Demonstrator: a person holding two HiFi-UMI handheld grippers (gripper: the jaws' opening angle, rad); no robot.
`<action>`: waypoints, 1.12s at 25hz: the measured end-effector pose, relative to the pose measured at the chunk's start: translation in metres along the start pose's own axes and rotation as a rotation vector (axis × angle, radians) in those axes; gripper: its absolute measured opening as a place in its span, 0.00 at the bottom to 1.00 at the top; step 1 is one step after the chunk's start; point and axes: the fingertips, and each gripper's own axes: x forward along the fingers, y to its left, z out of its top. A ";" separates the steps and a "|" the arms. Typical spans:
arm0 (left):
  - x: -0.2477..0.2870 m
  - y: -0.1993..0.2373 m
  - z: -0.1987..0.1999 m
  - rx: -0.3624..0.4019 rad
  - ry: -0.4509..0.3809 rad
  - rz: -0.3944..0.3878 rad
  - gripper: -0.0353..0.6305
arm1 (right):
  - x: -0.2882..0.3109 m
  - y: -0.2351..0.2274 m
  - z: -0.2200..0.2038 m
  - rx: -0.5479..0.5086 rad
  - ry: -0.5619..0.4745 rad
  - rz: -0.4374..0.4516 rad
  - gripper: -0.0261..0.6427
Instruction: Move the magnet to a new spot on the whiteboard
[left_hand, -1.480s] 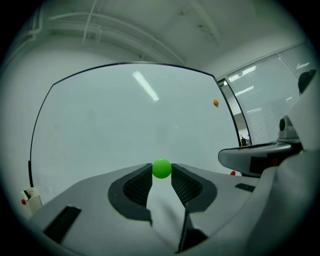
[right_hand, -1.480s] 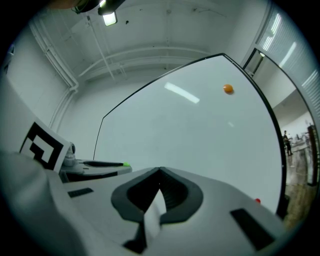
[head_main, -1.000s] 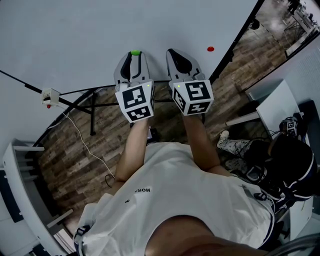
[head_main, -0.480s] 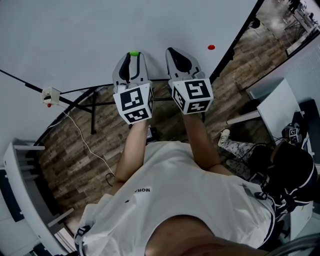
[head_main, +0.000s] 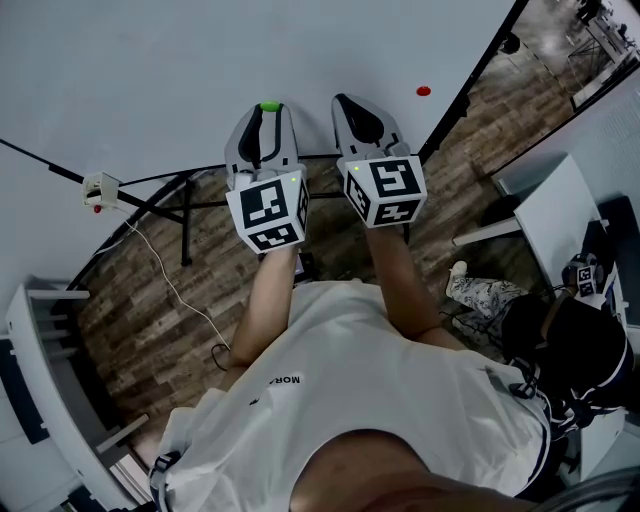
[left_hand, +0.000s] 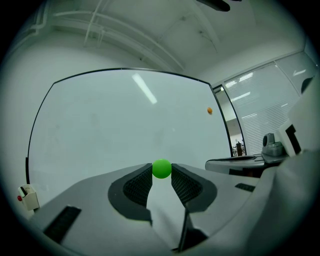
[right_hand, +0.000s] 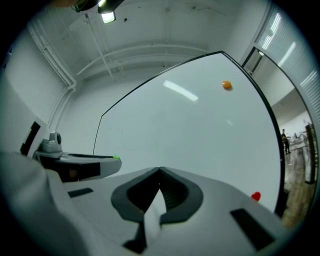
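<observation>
A white whiteboard (head_main: 150, 80) fills the upper half of the head view, standing on dark legs over a wood-plank floor (head_main: 160, 290). I stand facing it with both arms stretched forward.

Compared with a second ago, both of my grippers sit in the same places against the board, and the green magnet has not shifted. The only change is at the lower right edge of the head view, where another person (head_main: 570, 350) in dark clothes has moved slightly lower in the picture.

My left gripper (head_main: 266, 112) has its jaws clamped on one green magnet (left_hand: 161, 168), which sits right at the jaw tips and against the board's surface. My right gripper (right_hand: 160, 171) is just beside the left one, its jaws closed together with nothing between them.

Counting: three magnets show on the board, the green one, one red magnet (head_main: 423, 91) near the board's right edge, and one orange magnet (right_hand: 226, 85) higher up. There are two marker cubes (head_main: 267, 208), one on each gripper. One small white box (head_main: 100, 190) with a red dot sits at the board's left edge.
</observation>
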 end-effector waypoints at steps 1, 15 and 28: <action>0.000 -0.002 0.000 -0.001 0.000 -0.004 0.23 | 0.000 -0.001 0.000 0.000 0.000 -0.001 0.06; -0.023 -0.008 -0.003 0.000 -0.009 -0.025 0.23 | -0.016 0.012 -0.003 -0.006 -0.009 -0.004 0.06; -0.031 -0.005 -0.006 0.016 0.002 -0.030 0.23 | -0.022 0.022 -0.004 0.000 -0.010 0.002 0.06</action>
